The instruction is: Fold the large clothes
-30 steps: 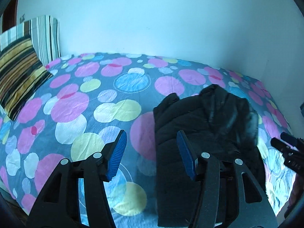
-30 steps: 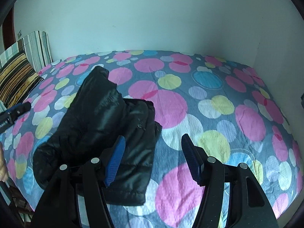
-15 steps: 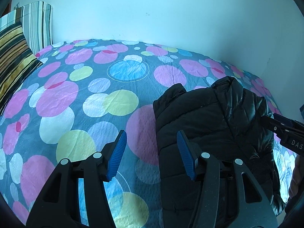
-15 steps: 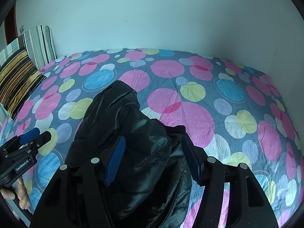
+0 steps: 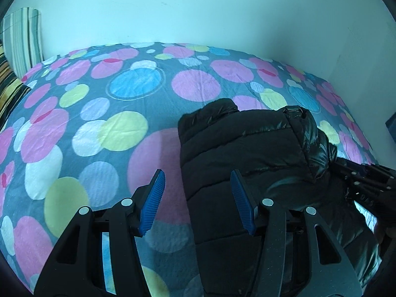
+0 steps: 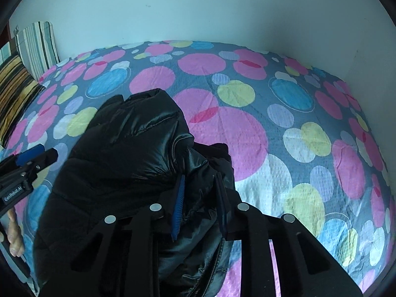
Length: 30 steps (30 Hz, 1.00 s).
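Covering the near edge of the bed [image 5: 81, 133], the black puffer jacket [image 5: 242, 153] runs out of frame at the bottom; its lower hem is not visible. Quilted, glossy fabric, bunched into a lump, zipper showing near the right gripper [image 6: 200, 200]. Right jaws narrow, pinching a jacket fold. Left gripper [image 5: 198, 198] hovers over the jacket's left edge, jaws wide, holding nothing. Dotted bedsheet, striped pillows [image 6: 22, 74] far left.
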Motion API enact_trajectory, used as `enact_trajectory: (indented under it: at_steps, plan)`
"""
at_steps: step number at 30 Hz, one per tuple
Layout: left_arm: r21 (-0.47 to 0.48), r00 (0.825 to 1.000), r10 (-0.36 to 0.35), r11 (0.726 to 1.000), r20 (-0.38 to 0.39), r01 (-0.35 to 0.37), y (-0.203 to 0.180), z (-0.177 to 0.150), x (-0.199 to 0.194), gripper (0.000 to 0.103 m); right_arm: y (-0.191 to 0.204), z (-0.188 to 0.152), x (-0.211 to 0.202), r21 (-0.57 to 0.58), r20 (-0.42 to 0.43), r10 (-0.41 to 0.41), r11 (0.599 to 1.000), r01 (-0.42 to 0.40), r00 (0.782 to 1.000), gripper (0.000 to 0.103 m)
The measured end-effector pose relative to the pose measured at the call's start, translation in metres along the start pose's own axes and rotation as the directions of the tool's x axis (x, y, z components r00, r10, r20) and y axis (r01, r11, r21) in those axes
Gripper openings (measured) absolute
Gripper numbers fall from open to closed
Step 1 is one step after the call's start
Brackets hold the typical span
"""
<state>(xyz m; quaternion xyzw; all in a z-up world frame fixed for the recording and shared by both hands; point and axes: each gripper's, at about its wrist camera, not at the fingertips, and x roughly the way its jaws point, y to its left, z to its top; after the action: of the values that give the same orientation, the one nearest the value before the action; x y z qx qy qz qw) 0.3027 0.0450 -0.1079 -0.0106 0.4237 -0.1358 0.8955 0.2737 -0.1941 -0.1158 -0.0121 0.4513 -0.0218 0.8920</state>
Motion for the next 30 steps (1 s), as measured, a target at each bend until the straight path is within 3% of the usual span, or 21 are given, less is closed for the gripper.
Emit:
enact_trajectory:
  at_steps: [3,7,11,20,30]
  plan:
    - [0.046,1.0,-0.008,0.999,-0.017,0.009,-0.017,0.0,0.014,0.054,-0.012,-0.011,0.021,-0.009,-0.04,-0.027,1.0,0.026,0.999,0.024]
    - [0.099,0.998,0.002,0.995,-0.056,0.003,-0.032,0.0,0.03,0.049,-0.03,-0.017,0.04,0.065,-0.095,0.057,0.997,-0.051,0.994,0.024]
    - [0.149,0.995,0.033,0.989,-0.09,-0.019,-0.043,-0.003,0.044,0.045,-0.033,-0.024,0.057,0.08,-0.126,0.089,0.994,-0.08,0.988,0.024]
    - [0.205,0.988,0.09,0.977,-0.123,-0.063,-0.054,-0.011,0.064,0.044,-0.037,-0.036,0.073,0.142,-0.119,0.123,0.984,-0.105,0.985,0.023]
    - [0.211,0.99,0.086,0.976,-0.116,-0.06,-0.053,-0.016,0.066,0.043,-0.037,-0.039,0.071,0.166,-0.09,0.114,0.981,-0.098,0.989,0.023]
